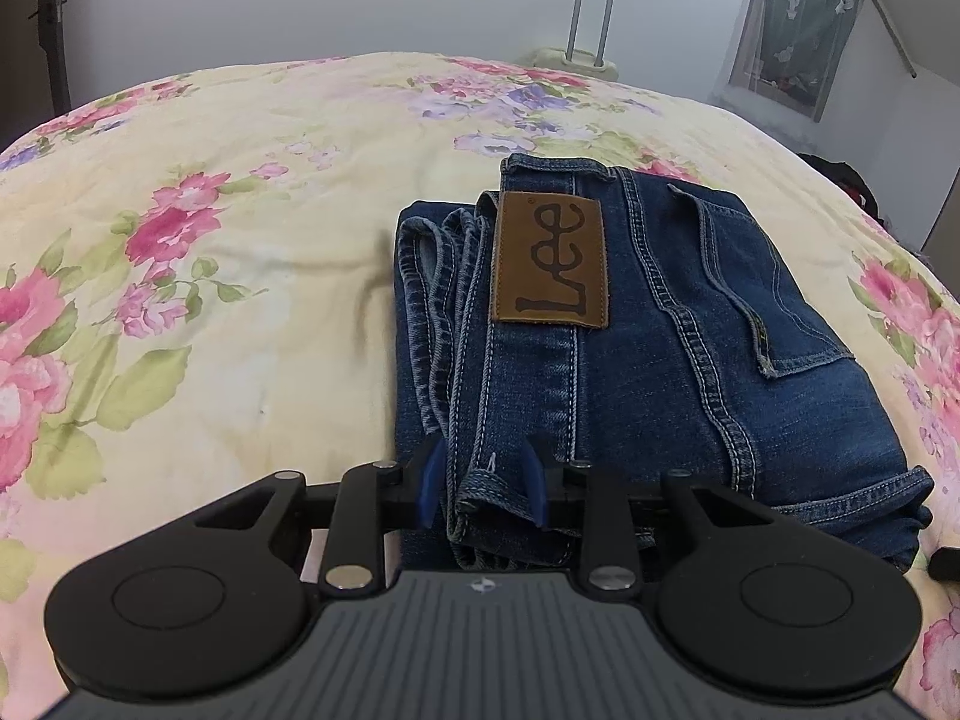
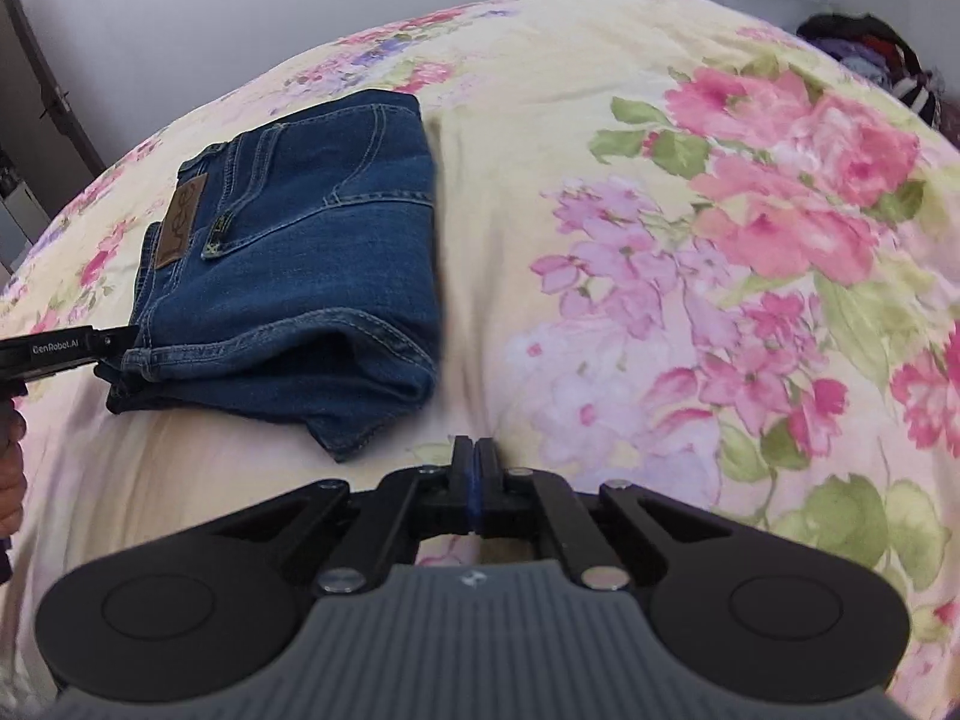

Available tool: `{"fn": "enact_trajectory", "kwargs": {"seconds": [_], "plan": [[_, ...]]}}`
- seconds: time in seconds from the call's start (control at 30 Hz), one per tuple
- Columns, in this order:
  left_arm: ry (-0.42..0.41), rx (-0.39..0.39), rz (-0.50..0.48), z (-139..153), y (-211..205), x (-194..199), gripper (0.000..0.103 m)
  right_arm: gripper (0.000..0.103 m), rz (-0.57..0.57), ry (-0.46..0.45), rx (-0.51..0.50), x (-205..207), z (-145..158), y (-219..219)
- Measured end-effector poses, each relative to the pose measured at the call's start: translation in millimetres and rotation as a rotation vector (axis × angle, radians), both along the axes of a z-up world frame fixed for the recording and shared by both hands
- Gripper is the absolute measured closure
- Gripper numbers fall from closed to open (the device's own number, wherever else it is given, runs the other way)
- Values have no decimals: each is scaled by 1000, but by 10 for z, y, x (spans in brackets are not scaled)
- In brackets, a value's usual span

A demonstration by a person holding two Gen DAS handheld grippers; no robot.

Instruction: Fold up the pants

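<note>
A pair of blue jeans [image 1: 660, 360] lies folded into a compact stack on the floral bedspread [image 1: 210, 300], its brown leather patch [image 1: 549, 258] facing up. My left gripper [image 1: 483, 480] grips the near edge of the stack, and the bunched denim layers fill the gap between its blue pads [image 1: 433, 480]. From the right wrist view the jeans [image 2: 312, 252] sit to the left, with the left gripper [image 2: 114, 339] at their near left corner. My right gripper [image 2: 476, 462] hovers over bare bedspread to the right of the jeans, shut with nothing between its fingers.
The bedspread [image 2: 690, 240] stretches wide to the right of the jeans and to their left. A pale suitcase [image 1: 591, 57] with a raised handle stands behind the bed. A dark clothes pile [image 2: 870, 54] lies past the far right edge. A hand [image 2: 9, 480] shows at the left border.
</note>
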State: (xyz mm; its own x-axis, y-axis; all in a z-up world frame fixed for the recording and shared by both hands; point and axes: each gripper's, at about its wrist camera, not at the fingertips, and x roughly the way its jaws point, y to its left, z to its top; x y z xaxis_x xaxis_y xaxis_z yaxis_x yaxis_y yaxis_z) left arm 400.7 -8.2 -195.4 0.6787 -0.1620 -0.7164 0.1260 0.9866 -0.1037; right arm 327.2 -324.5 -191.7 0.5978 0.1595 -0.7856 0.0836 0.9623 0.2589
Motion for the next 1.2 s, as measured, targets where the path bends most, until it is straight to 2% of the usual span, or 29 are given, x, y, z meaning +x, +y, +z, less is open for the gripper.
{"fn": "enact_trajectory", "kwargs": {"seconds": [0.17,0.2,0.23,0.27,0.3,0.33,0.4,0.6,0.67,0.83,1.0,1.07,1.1,1.13,1.2], "plan": [[-33,-95,39,112,169,-77,67,102,24,-105,75,-36,181,-51],[-50,-116,54,148,223,-85,62,99,21,-125,87,-22,213,-59],[-59,-129,72,174,271,-81,49,91,16,-146,98,4,246,-62],[-65,-147,95,192,323,-66,42,76,14,-165,111,56,278,-58],[-66,-168,115,195,375,-42,30,69,12,-179,126,105,292,-64],[-62,-192,126,189,420,-10,22,64,8,-191,147,161,301,-73],[-46,-227,122,150,472,64,16,63,0,-195,219,330,286,-106],[25,-343,121,-57,571,368,13,63,-37,-107,401,914,26,-249],[53,-330,109,-130,559,482,13,62,-41,-76,450,1115,-72,-300],[52,-335,77,-222,507,633,12,59,-38,-18,562,1518,-293,-346],[44,-319,41,-251,453,710,11,57,-16,1,597,1717,-386,-310],[46,-322,32,-256,448,722,15,57,-11,1,614,1757,-431,-312],[47,-328,26,-249,446,721,20,57,-13,3,627,1768,-451,-313],[50,-339,19,-244,442,728,33,58,-13,4,632,1776,-457,-308],[52,-344,14,-227,414,722,40,63,-2,2,609,1771,-427,-279]]}}
